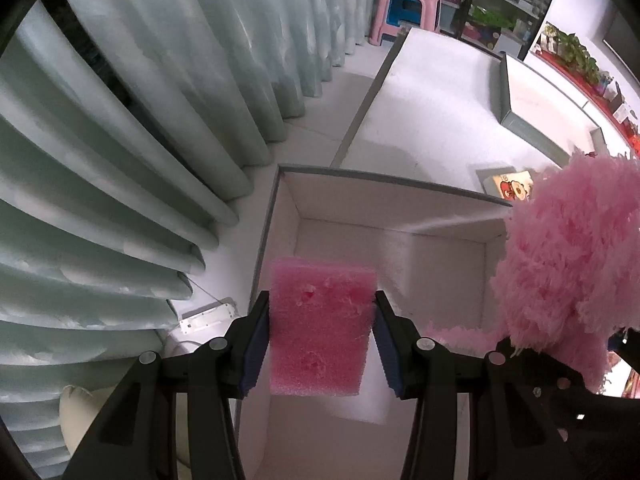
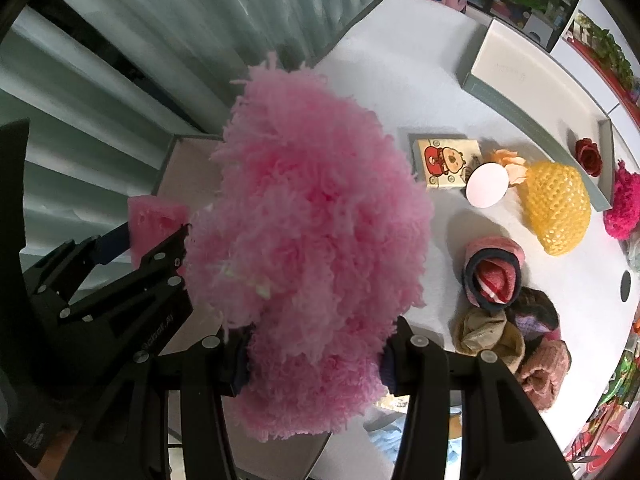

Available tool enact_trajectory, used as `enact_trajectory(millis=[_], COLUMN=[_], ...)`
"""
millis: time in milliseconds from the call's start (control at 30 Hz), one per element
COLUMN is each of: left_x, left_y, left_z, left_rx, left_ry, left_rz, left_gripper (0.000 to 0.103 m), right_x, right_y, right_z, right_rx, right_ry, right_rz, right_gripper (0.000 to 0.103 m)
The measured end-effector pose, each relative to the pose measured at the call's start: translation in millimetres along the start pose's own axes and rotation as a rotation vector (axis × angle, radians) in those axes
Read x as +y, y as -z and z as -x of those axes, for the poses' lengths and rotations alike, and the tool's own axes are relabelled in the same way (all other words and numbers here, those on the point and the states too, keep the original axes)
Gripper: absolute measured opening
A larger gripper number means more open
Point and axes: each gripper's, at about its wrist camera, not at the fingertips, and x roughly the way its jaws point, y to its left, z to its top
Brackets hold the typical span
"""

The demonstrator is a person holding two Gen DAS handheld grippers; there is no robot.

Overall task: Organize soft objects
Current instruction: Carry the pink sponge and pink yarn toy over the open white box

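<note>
My left gripper (image 1: 320, 344) is shut on a pink foam sponge (image 1: 320, 320) and holds it above the open white box (image 1: 288, 192). The sponge also shows in the right wrist view (image 2: 154, 220). My right gripper (image 2: 316, 356) is shut on a big pink fluffy yarn ball (image 2: 312, 232), held up just right of the box; the ball shows at the right edge of the left wrist view (image 1: 568, 260). The ball hides most of the box in the right wrist view. The box interior looks bare.
On the white table (image 2: 400, 80) lie a yellow knitted hat (image 2: 556, 208), rolled socks (image 2: 494, 276), a sock pile (image 2: 516, 340), a cartoon card (image 2: 448, 162), a white disc (image 2: 486, 186), a magenta pompom (image 2: 622, 208) and the box lid (image 2: 532, 88). Curtains (image 1: 120, 120) hang left.
</note>
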Motion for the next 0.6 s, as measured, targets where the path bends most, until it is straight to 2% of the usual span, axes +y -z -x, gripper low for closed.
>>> enact_trajectory(millis=[300,600], left_x=[2.3,1.4], left_y=[-3.6,-4.5], left_z=[-18.4,-23.9], left_rx=[0.042,0.051], left_ry=[0.000,0.004], left_rz=[0.013,0.013], left_gripper=[0.050,0.050], right_x=[-1.9,-7.2], right_y=[-6.0,-19.6], right_z=[-23.4,-32.2], right_rx=[0.033,0.056], right_ry=[0.024,0.026], right_rz=[0.017,0.004], right_gripper=[0.054,0.054])
